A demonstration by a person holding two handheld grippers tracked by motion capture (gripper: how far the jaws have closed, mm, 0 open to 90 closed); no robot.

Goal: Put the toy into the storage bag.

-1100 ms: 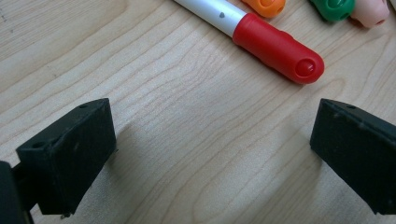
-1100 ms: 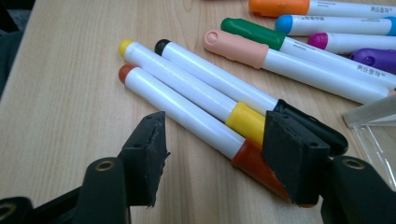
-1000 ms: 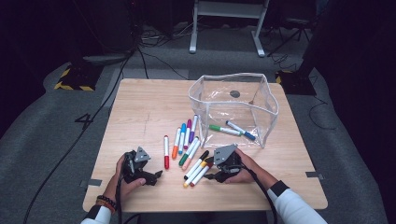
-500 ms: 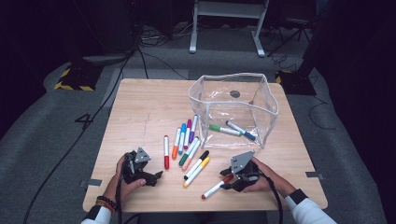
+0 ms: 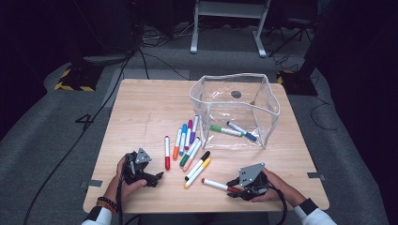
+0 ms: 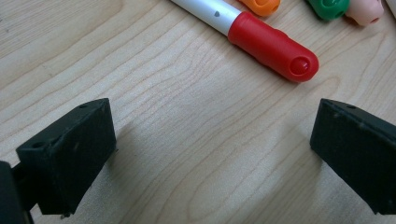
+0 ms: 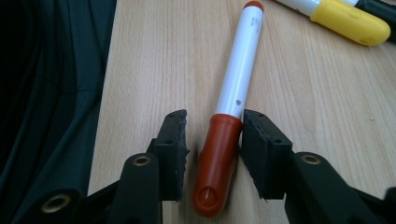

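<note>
- Dark room with cables on grey floor beyond the wooden table (image 5: pixel 141 108); both tongs work at its near edge.
- Clear zip pouch (image 5: pixel 234 110) stands well beyond the right tongs; two markers, green (image 5: pixel 224 130) and blue (image 5: pixel 244 131), already lie inside.
- Judging by this, packing has barely begun: a loose row of markers (image 5: pixel 187 143) waits between the two tongs and the pouch.
- Right tongs (image 5: pixel 234 187): jaws have just been closing around the brick-red marker (image 7: pixel 224 140), which lies on the table between them; one pad touches the cap, the other stands just off it.
- Left tongs (image 5: pixel 157 177): jaws wide, empty, with the red marker (image 6: pixel 266 44) just ahead.
</note>
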